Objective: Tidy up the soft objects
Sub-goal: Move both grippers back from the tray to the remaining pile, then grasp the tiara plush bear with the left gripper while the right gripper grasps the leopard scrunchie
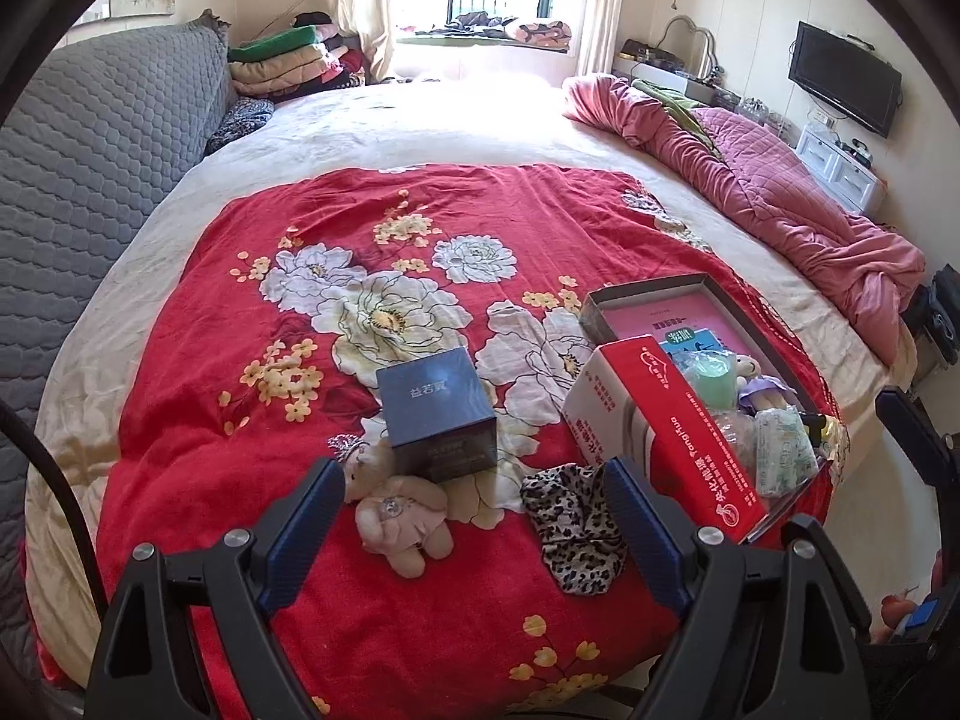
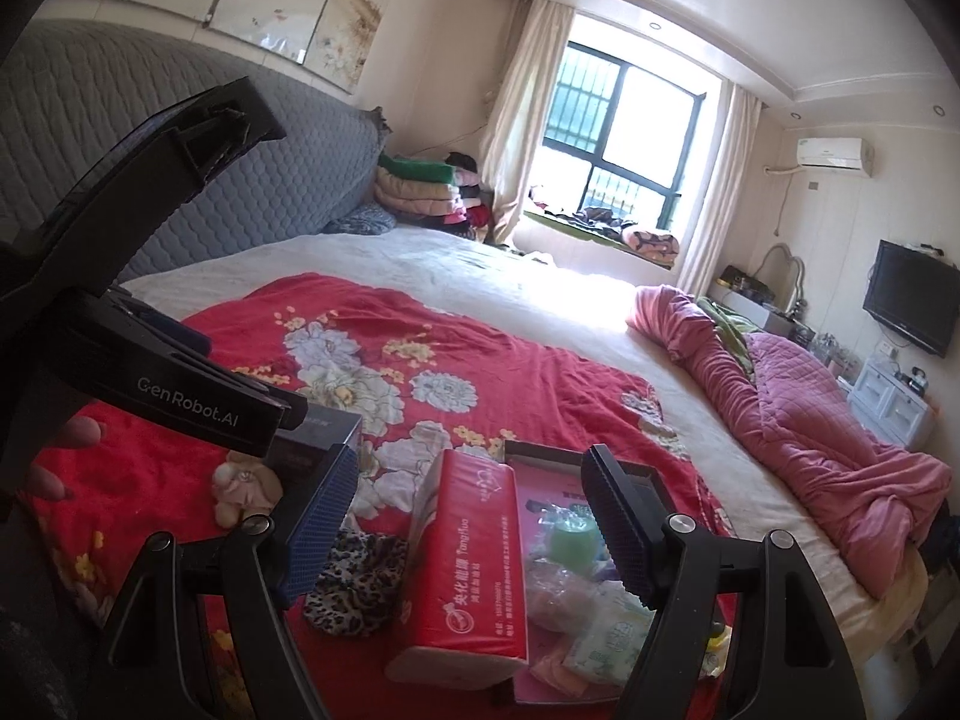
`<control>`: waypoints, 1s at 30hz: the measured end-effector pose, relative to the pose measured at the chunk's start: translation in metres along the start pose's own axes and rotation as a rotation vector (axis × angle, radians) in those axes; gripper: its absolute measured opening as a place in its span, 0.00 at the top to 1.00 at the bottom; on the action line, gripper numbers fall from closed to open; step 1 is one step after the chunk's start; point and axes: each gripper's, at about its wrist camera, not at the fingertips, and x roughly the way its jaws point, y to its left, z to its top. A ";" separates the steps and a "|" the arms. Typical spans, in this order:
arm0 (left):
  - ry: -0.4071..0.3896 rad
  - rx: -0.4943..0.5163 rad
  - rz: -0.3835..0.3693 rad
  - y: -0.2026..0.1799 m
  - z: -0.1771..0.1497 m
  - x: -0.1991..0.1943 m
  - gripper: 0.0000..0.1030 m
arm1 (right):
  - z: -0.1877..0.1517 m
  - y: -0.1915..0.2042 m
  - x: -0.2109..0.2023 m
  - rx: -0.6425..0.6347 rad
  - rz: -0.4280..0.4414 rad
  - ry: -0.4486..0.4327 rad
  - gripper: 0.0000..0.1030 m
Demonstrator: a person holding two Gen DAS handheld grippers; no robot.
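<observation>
A beige plush bear (image 1: pixel 401 516) lies on the red flowered cloth (image 1: pixel 360 252) in front of a dark blue box (image 1: pixel 438 414). A leopard-print scrunchie (image 1: pixel 573 525) lies to its right. My left gripper (image 1: pixel 474 531) is open and empty, just above both. A grey tray (image 1: pixel 648 294) at right holds a red tissue pack (image 1: pixel 678 438), a small doll (image 1: pixel 759 387) and wrapped soft items. My right gripper (image 2: pixel 474 531) is open and empty over the tissue pack (image 2: pixel 474 558) and the tray (image 2: pixel 540 453). The bear (image 2: pixel 243 489) and the scrunchie (image 2: pixel 354 588) show at its left.
A crumpled pink quilt (image 1: pixel 780 198) lies along the bed's right side. A grey quilted headboard (image 1: pixel 78 156) stands at left, with folded blankets (image 1: pixel 282 63) behind. A TV (image 1: pixel 843 84) and a white cabinet (image 1: pixel 840 168) stand by the right wall.
</observation>
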 end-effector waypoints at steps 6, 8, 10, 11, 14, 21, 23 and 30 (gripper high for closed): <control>0.017 -0.025 0.016 0.018 -0.009 0.003 0.15 | 0.000 0.028 0.004 -0.070 0.050 0.015 0.24; 0.025 -0.035 0.021 0.024 -0.012 0.005 0.15 | -0.001 0.034 0.007 -0.089 0.064 0.025 0.24; 0.029 -0.044 0.028 0.028 -0.015 0.007 0.15 | -0.003 0.040 0.010 -0.109 0.069 0.033 0.24; 0.034 -0.048 0.030 0.031 -0.017 0.009 0.15 | -0.003 0.043 0.012 -0.117 0.073 0.039 0.24; 0.049 -0.056 0.034 0.038 -0.021 0.014 0.15 | -0.008 0.047 0.017 -0.128 0.090 0.055 0.24; 0.089 -0.089 0.044 0.054 -0.033 0.033 0.15 | -0.020 0.058 0.028 -0.174 0.122 0.098 0.24; 0.102 -0.101 0.044 0.059 -0.037 0.039 0.15 | -0.023 0.062 0.033 -0.187 0.132 0.120 0.24; 0.159 -0.155 0.050 0.082 -0.051 0.067 0.15 | -0.042 0.078 0.060 -0.244 0.134 0.208 0.24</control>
